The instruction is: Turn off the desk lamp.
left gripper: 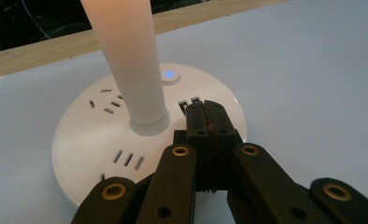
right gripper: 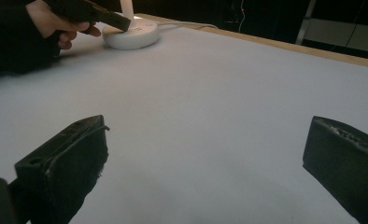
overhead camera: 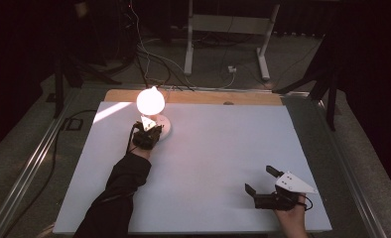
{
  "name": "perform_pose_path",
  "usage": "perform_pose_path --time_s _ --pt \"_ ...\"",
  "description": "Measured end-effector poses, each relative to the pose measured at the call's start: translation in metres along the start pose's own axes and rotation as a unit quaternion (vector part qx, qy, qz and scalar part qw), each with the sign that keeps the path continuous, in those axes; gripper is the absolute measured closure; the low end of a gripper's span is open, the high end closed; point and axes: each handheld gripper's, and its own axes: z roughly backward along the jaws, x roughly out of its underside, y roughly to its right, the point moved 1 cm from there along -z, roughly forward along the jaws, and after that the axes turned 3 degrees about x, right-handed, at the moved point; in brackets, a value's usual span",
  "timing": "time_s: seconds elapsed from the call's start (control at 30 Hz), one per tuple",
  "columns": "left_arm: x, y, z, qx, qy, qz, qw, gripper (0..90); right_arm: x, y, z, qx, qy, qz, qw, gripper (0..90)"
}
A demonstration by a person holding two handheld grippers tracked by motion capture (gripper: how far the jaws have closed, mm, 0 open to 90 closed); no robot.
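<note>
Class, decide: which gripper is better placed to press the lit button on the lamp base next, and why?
Left. The left gripper, jaws shut, sits over the lamp base near the button; the right gripper hangs open far across the table.

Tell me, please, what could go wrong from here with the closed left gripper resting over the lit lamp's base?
The left gripper has its jaws shut over the lamp base, close to the socket slots; a slip could jab a tip into one. It sits just short of the lit button, so a push could land off target. Pressing near the rim might tip the lamp, whose stem stands right beside the jaws.
</note>
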Motion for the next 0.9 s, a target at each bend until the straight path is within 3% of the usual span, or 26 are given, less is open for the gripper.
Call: perform_pose_path --time_s 0.23,0.4,0.53,0.7,0.9 --pt "0.001 0.0 -0.001 -0.005 0.002 -0.017 0.9998 90.0 0.0 0.0 0.0 0.0 -0.001 0.0 1.0 0.0" --pt "-0.001 0.0 0.0 -0.001 -0.001 -0.009 1.0 90.0 0.0 0.0 0.0 0.0 -0.001 0.0 1.0 0.0" --pt "-0.008 -0.001 0.007 0.003 0.019 0.004 0.9998 90.0 0.0 0.001 0.0 0.001 0.0 0.0 1.0 0.0" --pt "-0.012 0.002 0.011 0.007 0.03 0.003 0.9995 90.0 0.0 0.0 0.0 -0.001 0.0 0.0 1.0 0.0" --pt "-0.011 0.001 0.009 0.007 0.024 0.004 0.9997 90.0 0.0 0.0 0.0 0.0 0.0 0.0 1.0 0.0"
